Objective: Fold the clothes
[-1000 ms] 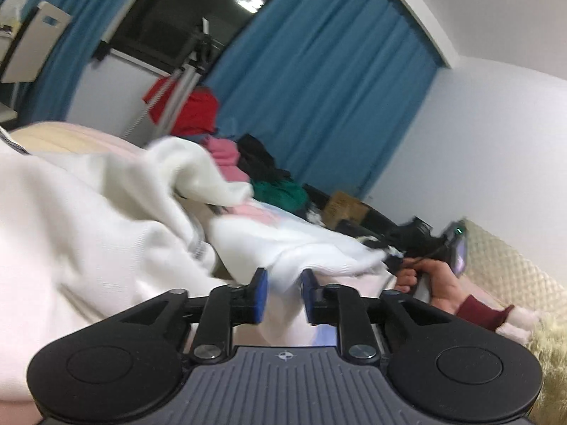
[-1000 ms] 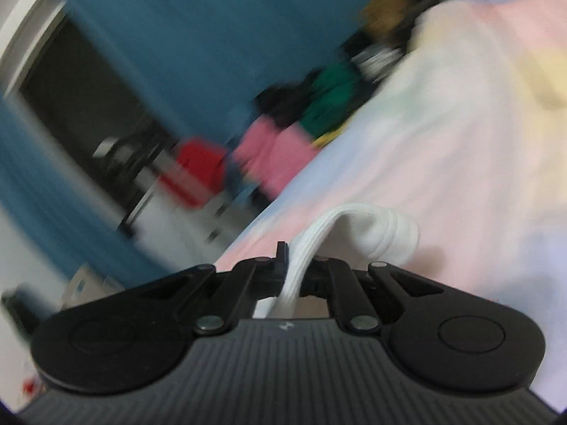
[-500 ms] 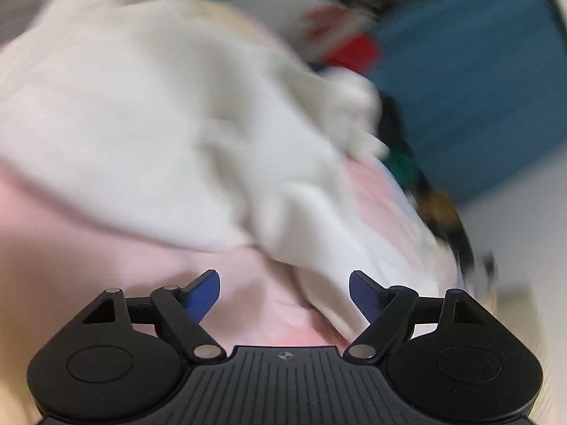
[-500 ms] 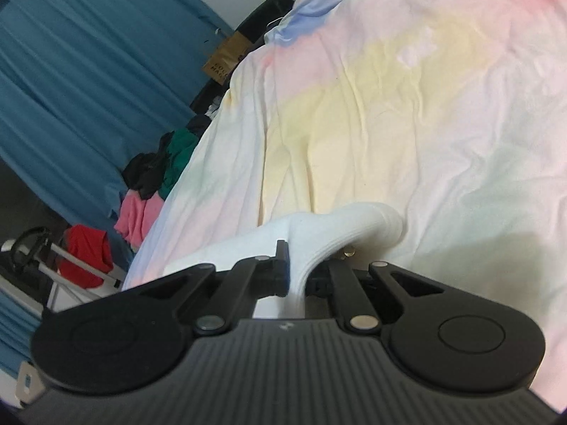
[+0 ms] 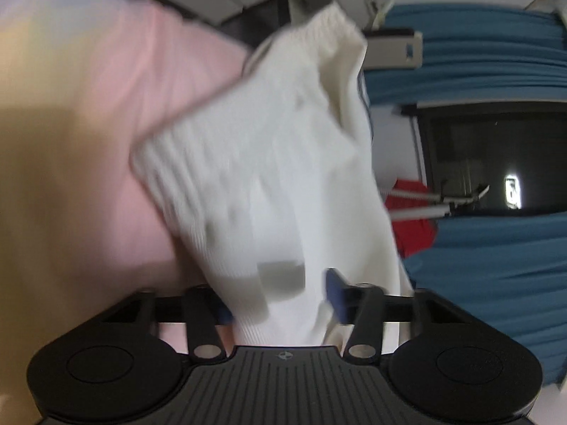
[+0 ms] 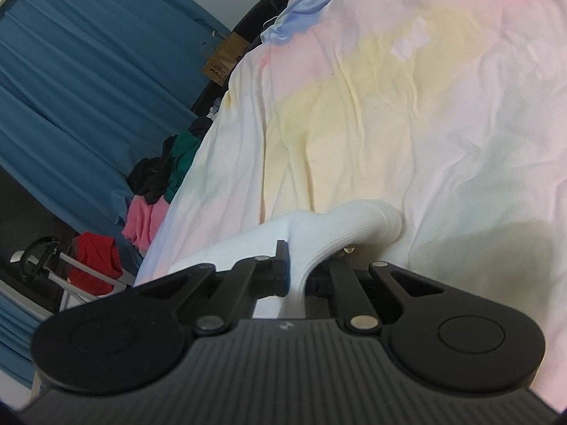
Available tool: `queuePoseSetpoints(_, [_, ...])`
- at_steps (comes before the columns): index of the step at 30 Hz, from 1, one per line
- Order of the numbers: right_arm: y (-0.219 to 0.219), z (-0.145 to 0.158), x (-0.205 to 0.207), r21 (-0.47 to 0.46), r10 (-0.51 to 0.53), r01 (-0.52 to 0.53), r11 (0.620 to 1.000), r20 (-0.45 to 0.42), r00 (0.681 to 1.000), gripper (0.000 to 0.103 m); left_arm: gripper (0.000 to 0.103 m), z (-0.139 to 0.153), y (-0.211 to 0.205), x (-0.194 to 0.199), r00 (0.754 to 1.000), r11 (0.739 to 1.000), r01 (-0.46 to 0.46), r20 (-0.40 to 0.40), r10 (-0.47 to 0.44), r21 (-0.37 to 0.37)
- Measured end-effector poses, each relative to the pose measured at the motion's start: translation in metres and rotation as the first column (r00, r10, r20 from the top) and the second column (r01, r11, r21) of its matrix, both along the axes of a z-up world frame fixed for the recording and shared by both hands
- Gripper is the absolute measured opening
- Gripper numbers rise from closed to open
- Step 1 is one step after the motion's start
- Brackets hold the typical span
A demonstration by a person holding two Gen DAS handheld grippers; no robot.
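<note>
Closest in, the left gripper (image 5: 280,297) has a thick fold of the white garment (image 5: 269,163) between its blue pads; its jaws have just been closing, and the cloth is bunched between them and looks pinched, though the view is blurred. Over on the right, the right gripper (image 6: 296,272) is clamped tight on a ribbed white cuff (image 6: 340,230), which loops out of the jaws and curls down onto the bedspread (image 6: 407,106). Just beyond the left fingers, the white garment rises in a wide, ribbed sheet, lying against the pink and yellow bedding. Past the right gripper, the pastel bedspread spreads away, wrinkled. Farther off at the bed's edge sits a heap of pink, green and black clothes (image 6: 156,184), a red cloth (image 6: 94,258) beside it, and blue curtains (image 6: 71,81) behind.
</note>
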State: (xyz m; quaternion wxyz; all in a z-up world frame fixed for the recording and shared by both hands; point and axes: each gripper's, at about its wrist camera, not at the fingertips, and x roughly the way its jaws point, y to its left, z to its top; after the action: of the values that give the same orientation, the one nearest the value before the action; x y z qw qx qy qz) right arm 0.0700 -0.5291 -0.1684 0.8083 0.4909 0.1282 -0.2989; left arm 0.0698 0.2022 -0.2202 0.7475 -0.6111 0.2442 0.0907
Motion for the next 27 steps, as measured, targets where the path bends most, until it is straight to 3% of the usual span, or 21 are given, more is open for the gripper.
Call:
queuePoseSetpoints(1, [0.000,0.000,0.000,-0.002,0.000,0.000,1.000,-0.001,1.000,0.006,0.011,0.003,0.003,0.000,1.000,1.000,0.004,-0.001,-0.004,0.015])
queuePoseSetpoints(3, [-0.001,-0.002,0.002,0.001,-0.002,0.002,1.000,-0.002,1.000,0.006,0.009,0.014,0.012,0.000,1.000,0.999,0.027,0.004,-0.027,0.034])
queuePoseSetpoints(9, [-0.007,-0.009,0.006,0.005,-0.005,0.005,1.000,-0.058,0.998,0.006,0.007,0.097,0.057,-0.020,0.998,0.994,0.010,0.053,-0.016,0.107])
queuePoseSetpoints(12, [-0.010,-0.011,0.005,0.039,-0.013,0.015,0.999,-0.067,0.998,0.006,0.006,0.127,0.085,-0.030,0.998,0.994,0.053,0.040,-0.057,0.091])
queuePoseSetpoints(13, [-0.010,-0.011,0.005,0.043,-0.012,0.015,0.999,-0.074,0.997,0.006,0.007,0.130,0.091,-0.036,0.997,0.994,0.074,0.009,-0.075,0.086])
queuePoseSetpoints(16, [-0.008,-0.007,0.004,0.052,-0.008,0.012,0.999,-0.088,0.996,0.006,0.007,0.126,0.099,-0.043,0.985,0.979,0.120,-0.143,-0.097,0.164])
queuePoseSetpoints(19, [-0.008,-0.006,0.007,0.064,0.009,-0.002,0.998,-0.107,0.994,0.006,0.007,0.106,0.106,-0.055,0.975,0.984,0.111,-0.205,-0.081,0.137])
queuePoseSetpoints(21, [-0.009,-0.001,0.007,0.036,0.017,-0.013,0.999,-0.099,0.995,0.006,0.007,0.098,0.101,-0.056,0.971,0.982,0.107,-0.231,-0.069,0.157])
queuePoseSetpoints(23, [-0.008,0.017,0.000,-0.057,0.018,-0.017,0.998,0.010,1.000,0.006,0.007,0.096,0.100,-0.053,0.965,0.976,0.116,-0.255,-0.067,0.186])
queuePoseSetpoints(24, [-0.003,0.030,-0.003,-0.155,0.023,-0.017,0.988,0.037,0.999,0.006,0.007,0.097,0.104,-0.051,0.964,0.977,0.117,-0.258,-0.067,0.181])
queuePoseSetpoints(27, [0.021,0.062,-0.012,-0.431,-0.015,0.037,0.901,0.053,0.998,0.006,0.007,0.096,0.104,-0.059,0.963,0.969,0.133,-0.257,-0.077,0.207])
